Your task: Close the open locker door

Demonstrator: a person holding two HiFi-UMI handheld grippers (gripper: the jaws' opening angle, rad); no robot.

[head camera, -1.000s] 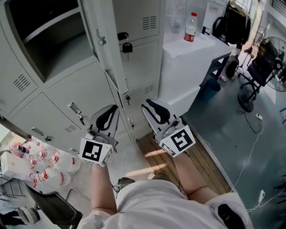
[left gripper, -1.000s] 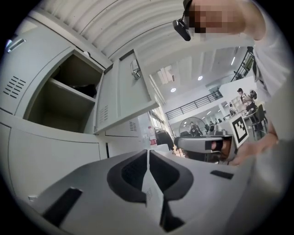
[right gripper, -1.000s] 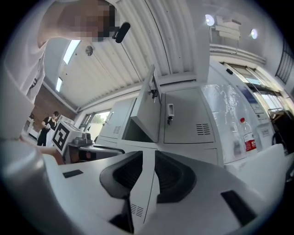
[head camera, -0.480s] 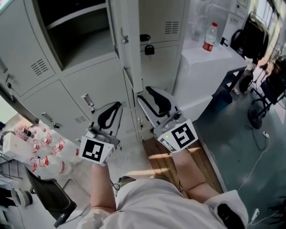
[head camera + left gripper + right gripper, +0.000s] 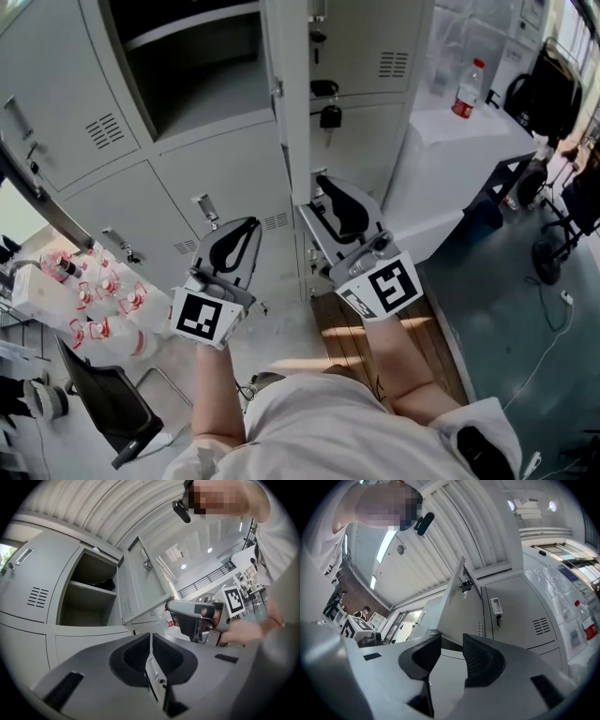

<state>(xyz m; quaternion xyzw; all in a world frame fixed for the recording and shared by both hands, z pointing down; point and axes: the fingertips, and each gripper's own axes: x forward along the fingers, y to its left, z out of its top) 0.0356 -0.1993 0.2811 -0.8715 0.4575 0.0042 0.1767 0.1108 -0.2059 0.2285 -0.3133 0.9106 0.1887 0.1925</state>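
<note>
The open locker door (image 5: 289, 84) stands out edge-on from the grey locker bank, with its open compartment (image 5: 187, 66) and shelf to the left. My right gripper (image 5: 330, 187) sits just right of the door's lower edge. Its jaws have just been opening and now stand open, with nothing pinched between them. In the right gripper view the door (image 5: 457, 602) rises right above that gripper (image 5: 451, 639). My left gripper (image 5: 234, 234) hangs below the compartment in front of the lower locker, jaws shut and empty. The left gripper view shows the gripper (image 5: 150, 637), the compartment (image 5: 89, 592) and the door (image 5: 140, 585).
A padlock (image 5: 329, 114) hangs on the closed locker right of the door. A white cabinet (image 5: 441, 169) carries a plastic bottle (image 5: 466, 89). A pack of bottles (image 5: 94, 300) and a black chair (image 5: 103, 403) stand at the lower left; dark wheeled chairs (image 5: 553, 94) are at the right.
Both grippers have risen toward the lockers. The right one has come up beside the door's lower edge and its jaws stand wider apart. The left jaws stay shut.
</note>
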